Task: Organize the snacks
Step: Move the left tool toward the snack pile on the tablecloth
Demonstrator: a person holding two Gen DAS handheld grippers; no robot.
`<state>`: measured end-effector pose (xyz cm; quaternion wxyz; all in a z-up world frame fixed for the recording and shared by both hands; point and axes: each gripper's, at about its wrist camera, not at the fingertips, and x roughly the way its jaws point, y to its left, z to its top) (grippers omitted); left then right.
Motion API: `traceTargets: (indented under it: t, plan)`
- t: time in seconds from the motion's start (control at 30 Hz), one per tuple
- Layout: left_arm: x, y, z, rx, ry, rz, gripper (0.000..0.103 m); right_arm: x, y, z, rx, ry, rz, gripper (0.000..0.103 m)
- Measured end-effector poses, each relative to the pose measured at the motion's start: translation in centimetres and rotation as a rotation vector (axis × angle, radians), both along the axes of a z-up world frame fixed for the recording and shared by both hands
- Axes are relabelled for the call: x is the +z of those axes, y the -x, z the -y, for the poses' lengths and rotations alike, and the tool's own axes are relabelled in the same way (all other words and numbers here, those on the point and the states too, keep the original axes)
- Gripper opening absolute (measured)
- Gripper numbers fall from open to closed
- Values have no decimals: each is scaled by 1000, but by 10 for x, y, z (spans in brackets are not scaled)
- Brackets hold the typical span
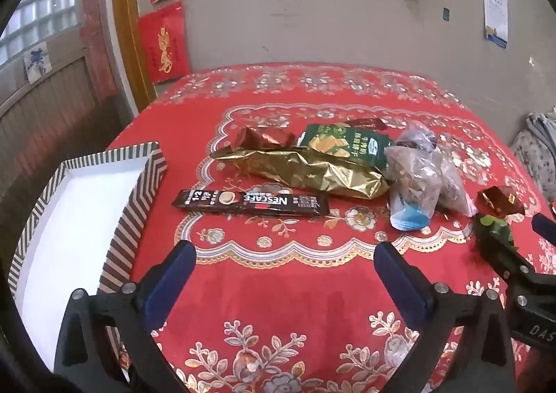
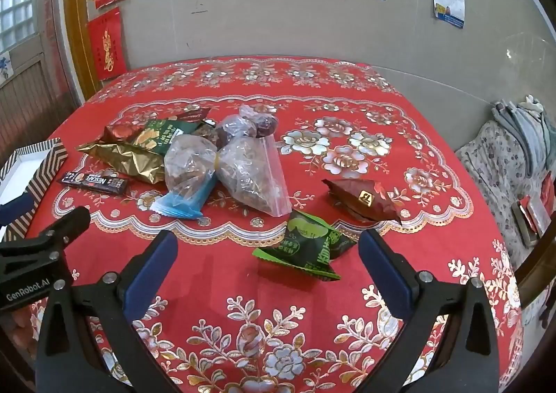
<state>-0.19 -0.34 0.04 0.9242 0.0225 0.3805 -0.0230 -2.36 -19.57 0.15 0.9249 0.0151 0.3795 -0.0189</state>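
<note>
Hovering with both claws spread wide and empty, we aim our right gripper (image 2: 266, 266) at the green packet (image 2: 305, 248); striped box (image 1: 139, 181) waits at nine o'clock of our left gripper (image 1: 283, 266)

striped box (image 1: 146, 184) cut off at left (near end hidden behind gripper).

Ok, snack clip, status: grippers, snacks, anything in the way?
Left gripper and right gripper open, empty. Striped cardboard box empty; snacks loose on cloth. Green triangular packet ahead of right, nothing blocking.
</note>
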Motion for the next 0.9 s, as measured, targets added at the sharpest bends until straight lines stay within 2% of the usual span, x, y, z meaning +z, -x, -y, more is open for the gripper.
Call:
traceTargets:
  t: [0.23, 0.4, 0.6, 0.73, 0.9]
  plan:
    - [-3, -3, 2, 14, -27, -27, 103, 0, 0, -1, 0, -1, -6, 103]
    - [4, 0, 1, 4, -16, -29, 103, 2, 0, -3, 2, -3, 0, 103]
    - [3, -5, -1, -21, 15, -112, 102, 5, 1, -2, 7, -7, 9, 103]
    - [2, -3, 2, 1, -22, -80, 103, 7, 2, 0, 6, -18, 10, 103]
    - [-3, -5, -1, 31, -2, -38, 103, 8, 2, 1, 3, -19, 14, 103]
